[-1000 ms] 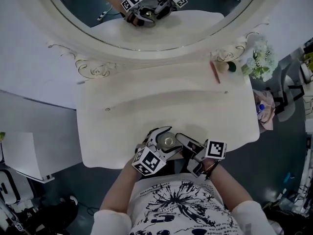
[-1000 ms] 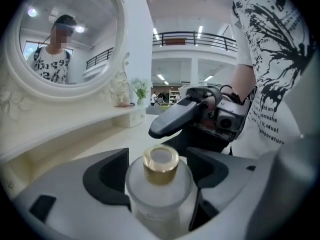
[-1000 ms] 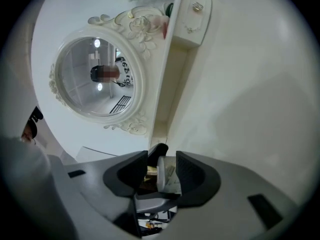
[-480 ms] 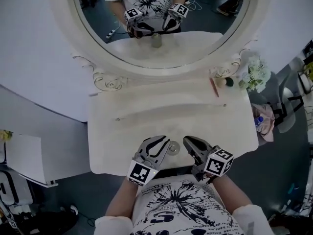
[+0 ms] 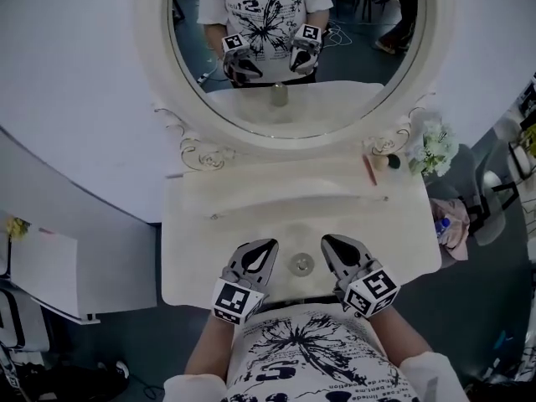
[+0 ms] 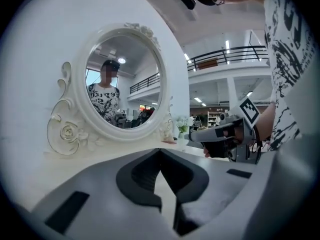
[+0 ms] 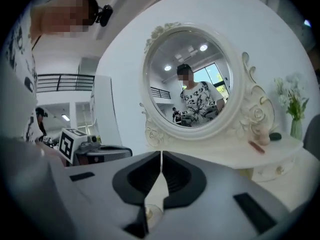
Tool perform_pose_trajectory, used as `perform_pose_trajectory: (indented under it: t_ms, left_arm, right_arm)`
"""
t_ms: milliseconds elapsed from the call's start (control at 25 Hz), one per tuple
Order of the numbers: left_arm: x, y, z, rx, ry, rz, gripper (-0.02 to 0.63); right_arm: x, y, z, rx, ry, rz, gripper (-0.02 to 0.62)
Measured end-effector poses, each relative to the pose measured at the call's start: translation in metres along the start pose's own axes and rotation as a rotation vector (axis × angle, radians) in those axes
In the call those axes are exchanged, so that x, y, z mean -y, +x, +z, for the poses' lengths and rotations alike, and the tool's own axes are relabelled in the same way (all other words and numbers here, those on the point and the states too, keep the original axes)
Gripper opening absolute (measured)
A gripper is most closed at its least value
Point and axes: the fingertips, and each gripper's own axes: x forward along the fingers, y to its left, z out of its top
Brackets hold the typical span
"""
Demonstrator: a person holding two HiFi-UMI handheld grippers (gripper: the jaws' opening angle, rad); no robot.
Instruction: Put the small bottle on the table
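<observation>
The small bottle [image 5: 301,265], clear with a round silvery top, stands upright on the white dressing table [image 5: 251,216] near its front edge. My left gripper [image 5: 266,245] hovers just left of it, and my right gripper [image 5: 328,241] just right of it; neither touches it. Both pairs of jaws have just closed and now stand shut with nothing between them. In the left gripper view the shut left gripper [image 6: 160,151] points at the mirror. In the right gripper view the bottle [image 7: 152,214] shows low behind the shut right gripper [image 7: 161,155].
An oval mirror [image 5: 293,57] in a carved white frame rises at the table's back. A red stick [image 5: 368,168], a small jar [image 5: 381,162] and white flowers [image 5: 434,145] sit at the back right. A white cabinet [image 5: 42,266] stands to the left.
The grippers were crowded around the bottle at the table's front edge, the left one open around it. They have since parted, risen and shut; the bottle stands alone.
</observation>
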Motion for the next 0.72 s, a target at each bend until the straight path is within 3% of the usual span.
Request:
perform_pose_trajectory:
  t_ms: [400, 720]
  left_arm:
    - [-0.001, -0.012, 0.012, 0.019, 0.041, -0.006, 0.02]
    - [0.001, -0.012, 0.012, 0.01, 0.048, 0.012, 0.02]
  right_arm:
    - [-0.008, 0.003, -0.012, -0.061, -0.145, -0.042, 0.018]
    - [-0.015, 0.001, -0.012, -0.056, -0.175, -0.03, 0.017]
